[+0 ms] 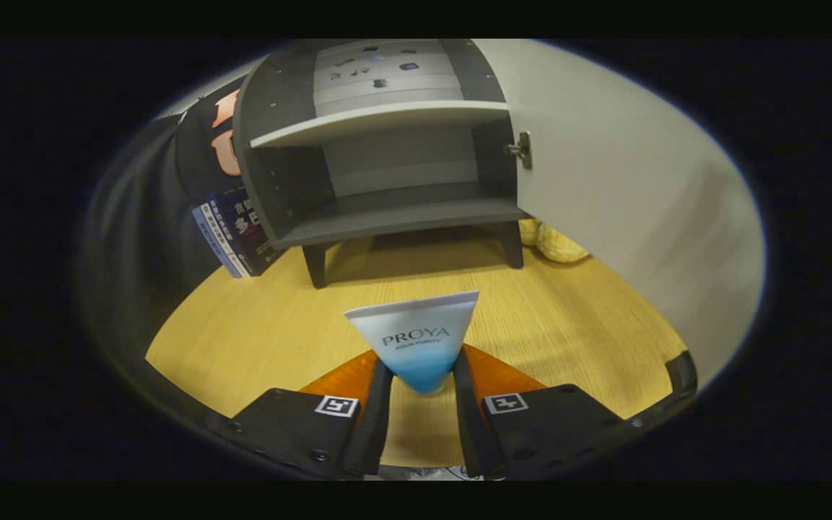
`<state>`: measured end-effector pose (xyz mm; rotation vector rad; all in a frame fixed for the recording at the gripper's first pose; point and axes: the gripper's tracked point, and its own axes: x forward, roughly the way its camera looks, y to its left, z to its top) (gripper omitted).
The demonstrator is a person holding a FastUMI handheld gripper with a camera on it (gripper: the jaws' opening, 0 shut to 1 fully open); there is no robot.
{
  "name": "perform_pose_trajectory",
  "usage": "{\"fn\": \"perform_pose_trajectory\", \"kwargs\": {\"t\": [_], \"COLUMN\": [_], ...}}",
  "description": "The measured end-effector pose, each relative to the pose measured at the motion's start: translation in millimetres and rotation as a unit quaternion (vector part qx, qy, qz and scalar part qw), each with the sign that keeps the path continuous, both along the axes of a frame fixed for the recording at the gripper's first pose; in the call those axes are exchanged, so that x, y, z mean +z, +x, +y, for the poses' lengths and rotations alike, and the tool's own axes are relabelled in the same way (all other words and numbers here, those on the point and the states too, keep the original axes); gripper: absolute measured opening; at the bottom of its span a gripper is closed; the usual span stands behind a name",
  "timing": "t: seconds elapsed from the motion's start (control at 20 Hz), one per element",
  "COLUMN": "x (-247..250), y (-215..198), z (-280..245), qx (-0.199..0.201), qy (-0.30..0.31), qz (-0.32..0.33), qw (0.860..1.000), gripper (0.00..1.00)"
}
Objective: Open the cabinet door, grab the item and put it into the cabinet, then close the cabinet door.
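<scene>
Wooden table (257,325), open cabinet (387,173) beyond; jaws clamping tube (416,339).

The gripper (422,404) has two long, narrow fingers (376,419) that run forward side by side from a blocky matte black body. On top of the body, one at about eleven o'clock and one at about one o'clock from the finger gap, sit two square black-and-white coded markers (336,406). Small round screw heads (319,456) dot the housing's left face.
</scene>
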<state>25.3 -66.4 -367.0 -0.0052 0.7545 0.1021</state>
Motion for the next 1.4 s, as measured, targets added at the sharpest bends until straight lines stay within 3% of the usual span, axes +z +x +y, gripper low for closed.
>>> {"fn": "perform_pose_trajectory", "kwargs": {"t": [0.35,0.65,0.95,1.15,1.4], "x": [182.4,280.1,288.3,259.1,231.0], "y": [67.6,150.2,245.5,292.5,332.1], "z": [67.3,91.5,91.3,81.3,89.8], "qx": [0.043,0.048,0.021,0.004,0.017], "qy": [0.043,0.055,0.04,0.016,0.001], "qz": [-0.131,-0.199,-0.205,-0.144,-0.071], "qw": [0.99,0.977,0.978,0.989,0.997], "gripper": [0.49,0.49,0.49,0.49,0.49]}}
